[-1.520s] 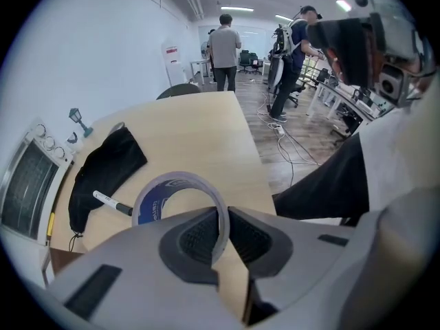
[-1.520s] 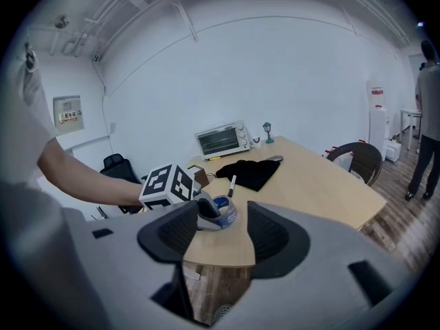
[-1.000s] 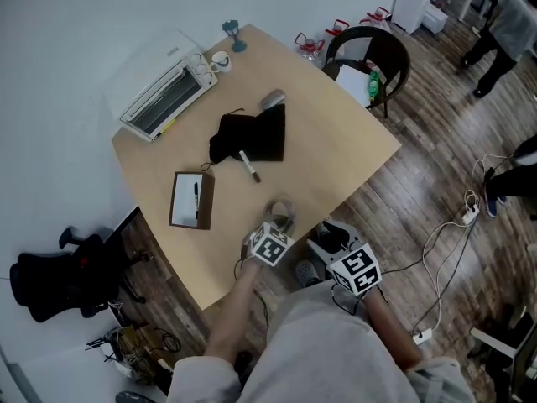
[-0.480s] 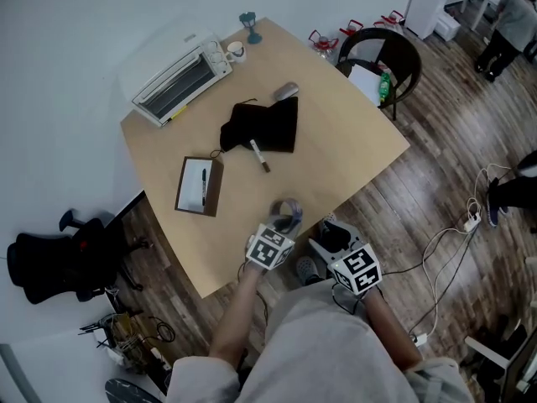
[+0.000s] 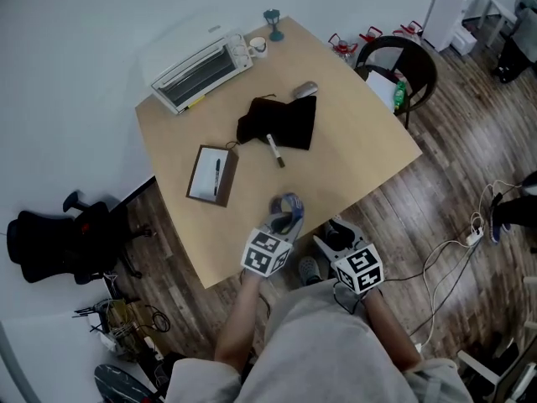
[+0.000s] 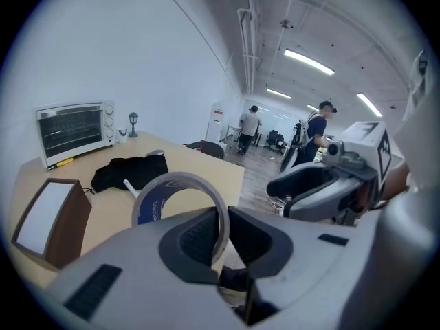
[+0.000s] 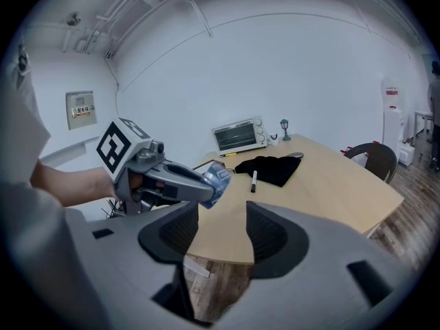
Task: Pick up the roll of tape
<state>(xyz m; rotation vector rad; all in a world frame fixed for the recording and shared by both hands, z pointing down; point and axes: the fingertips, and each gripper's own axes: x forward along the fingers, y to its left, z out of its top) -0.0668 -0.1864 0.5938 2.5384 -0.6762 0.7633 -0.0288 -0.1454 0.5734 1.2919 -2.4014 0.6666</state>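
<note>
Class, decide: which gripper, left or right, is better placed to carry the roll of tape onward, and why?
Left. The left gripper is shut on the wall of the roll of tape, holding it above the table. The right gripper stands open and empty near the table's edge.

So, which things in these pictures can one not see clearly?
Roll of tape: its lower part is hidden behind the tongs of the left gripper in the left gripper view, and its print is blurred.
Grey object beside the black cloth: too small to name in the head view.
</note>
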